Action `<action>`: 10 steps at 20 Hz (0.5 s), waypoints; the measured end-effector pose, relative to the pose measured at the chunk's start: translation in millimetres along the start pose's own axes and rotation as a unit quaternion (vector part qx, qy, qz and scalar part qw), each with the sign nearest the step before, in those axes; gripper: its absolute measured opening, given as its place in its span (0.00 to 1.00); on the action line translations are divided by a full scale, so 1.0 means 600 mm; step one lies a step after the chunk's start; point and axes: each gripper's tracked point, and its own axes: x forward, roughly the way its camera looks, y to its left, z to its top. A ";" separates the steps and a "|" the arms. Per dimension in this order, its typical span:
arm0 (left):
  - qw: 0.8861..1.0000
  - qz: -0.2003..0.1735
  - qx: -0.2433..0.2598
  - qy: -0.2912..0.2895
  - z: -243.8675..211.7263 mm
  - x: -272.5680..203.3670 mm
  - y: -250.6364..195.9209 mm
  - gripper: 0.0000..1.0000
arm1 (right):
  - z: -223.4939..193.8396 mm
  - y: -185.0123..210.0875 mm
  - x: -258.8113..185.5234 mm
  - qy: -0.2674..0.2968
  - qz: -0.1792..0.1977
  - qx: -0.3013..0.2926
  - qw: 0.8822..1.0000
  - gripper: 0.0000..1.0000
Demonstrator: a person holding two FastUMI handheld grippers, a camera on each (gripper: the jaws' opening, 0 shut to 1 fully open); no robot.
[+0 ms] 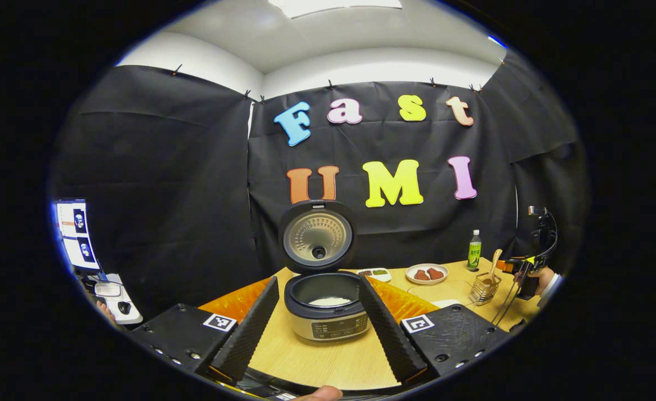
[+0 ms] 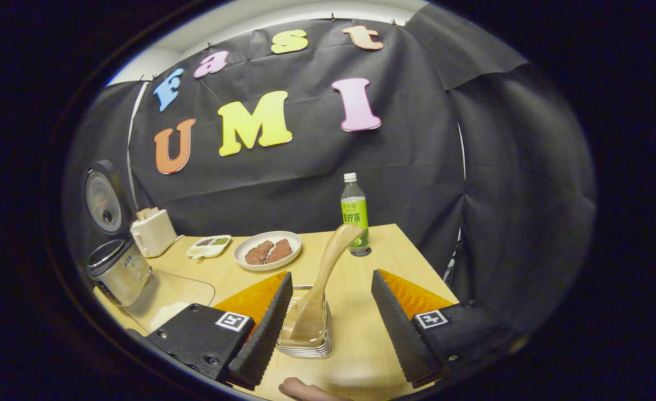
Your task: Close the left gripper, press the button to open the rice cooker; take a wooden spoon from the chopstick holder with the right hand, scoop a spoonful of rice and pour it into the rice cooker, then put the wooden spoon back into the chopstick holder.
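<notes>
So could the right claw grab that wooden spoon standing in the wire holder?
Probably yes: the right claw is open, and the wooden spoon stands in the wire holder between its fingers, with nothing blocking.

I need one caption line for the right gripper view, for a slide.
Open right gripper facing the wooden spoon standing in the chopstick holder; rice cooker open at far left.

Your left gripper view faces the open rice cooker (image 1: 325, 289) from near; your right gripper view looks down close on the chopstick holder (image 2: 305, 328); both share the table (image 1: 328, 362).
</notes>
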 end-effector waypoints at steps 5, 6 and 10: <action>1.000 0.008 -0.003 -0.005 -0.002 -0.010 0.007 0.91 | 0.002 -0.001 0.072 0.024 0.008 0.023 0.999 0.77; 1.000 0.009 -0.005 -0.004 -0.005 -0.010 0.010 0.91 | 0.005 0.005 0.079 0.026 0.018 0.031 0.999 0.65; 1.000 0.011 -0.007 0.010 -0.021 -0.007 0.016 0.91 | 0.000 0.012 0.103 0.049 0.037 0.052 0.997 0.56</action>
